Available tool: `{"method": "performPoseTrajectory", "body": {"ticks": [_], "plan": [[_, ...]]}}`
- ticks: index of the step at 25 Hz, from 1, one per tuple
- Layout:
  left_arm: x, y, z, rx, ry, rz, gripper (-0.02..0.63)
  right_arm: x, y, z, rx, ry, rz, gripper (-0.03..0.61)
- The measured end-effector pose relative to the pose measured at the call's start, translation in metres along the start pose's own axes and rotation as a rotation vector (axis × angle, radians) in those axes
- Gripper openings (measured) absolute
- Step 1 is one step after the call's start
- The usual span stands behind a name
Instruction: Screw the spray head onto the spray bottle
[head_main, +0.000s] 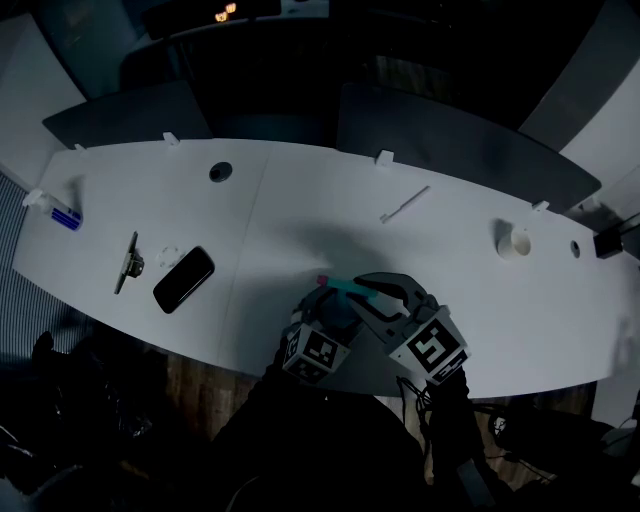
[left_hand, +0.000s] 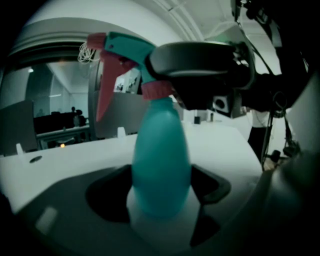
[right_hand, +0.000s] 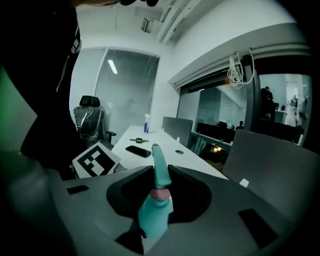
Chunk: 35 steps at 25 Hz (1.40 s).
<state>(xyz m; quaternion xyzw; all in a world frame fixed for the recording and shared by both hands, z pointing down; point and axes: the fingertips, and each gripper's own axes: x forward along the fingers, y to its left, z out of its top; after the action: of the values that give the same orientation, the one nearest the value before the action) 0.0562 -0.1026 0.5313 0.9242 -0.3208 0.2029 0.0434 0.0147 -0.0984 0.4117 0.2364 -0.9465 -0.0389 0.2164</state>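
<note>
1. Table (head_main: 300, 200): long, white and curved, with dark partitions (head_main: 450, 140) standing along its far edge.
2. Left gripper (head_main: 335, 305): at the table's near edge, just beside the right gripper. Its own view shows the jaws set wide and pressed on both sides of the spray bottle's body, pinching it low down.
3. Right gripper (head_main: 375, 290): comes in from the right, level with the bottle's top. Its own view shows the jaws drawn in close on the spray head, one on each side of it.
4. Spray bottle (left_hand: 161, 165): teal, upright, held at the near edge of the table between the two grippers. Whether its base rests on the table cannot be told.
5. Spray head (left_hand: 125, 47): teal, with a pink trigger. It sits on the bottle's neck, where a pink collar (left_hand: 157, 90) meets the body, and the right gripper's dark jaw lies across its back end.
6. Phone (head_main: 184, 279): black, lying flat on the left half of the table, well apart from the grippers.
7. Tape roll (head_main: 514, 241): white, on the right part of the table.
8. White stick (head_main: 404, 204): thin, lying aslant near the far edge.
9. Round hole (head_main: 220, 172): dark, in the tabletop on the far left side.
</note>
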Motion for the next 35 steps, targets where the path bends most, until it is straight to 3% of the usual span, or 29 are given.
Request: {"method": "performPoseTrajectory", "body": {"ticks": [7,13,21,26,31,35], "plan": [[0.001,0.001,0.000,-0.001,-0.001,-0.001,0.373,-0.012,-0.007,-0.006,0.204,-0.203,-0.094,0.095],[0.003,0.001,-0.002,-0.011,0.003,-0.005,0.373,-0.017,-0.011,-0.006,0.274,-0.370,-0.216,0.095],[0.004,0.003,-0.002,-0.011,0.006,-0.006,0.373,-0.014,-0.014,-0.005,0.250,-0.351,-0.215,0.095],[0.004,0.003,0.001,-0.016,0.002,-0.005,0.371,-0.018,-0.016,-0.007,0.286,-0.383,-0.279,0.095],[0.004,0.002,0.001,-0.025,0.005,-0.012,0.371,-0.019,-0.019,-0.009,0.426,-0.394,-0.305,0.095],[0.004,0.003,-0.002,-0.027,0.008,-0.009,0.371,-0.015,-0.017,-0.006,0.332,-0.317,-0.297,0.094]]}}
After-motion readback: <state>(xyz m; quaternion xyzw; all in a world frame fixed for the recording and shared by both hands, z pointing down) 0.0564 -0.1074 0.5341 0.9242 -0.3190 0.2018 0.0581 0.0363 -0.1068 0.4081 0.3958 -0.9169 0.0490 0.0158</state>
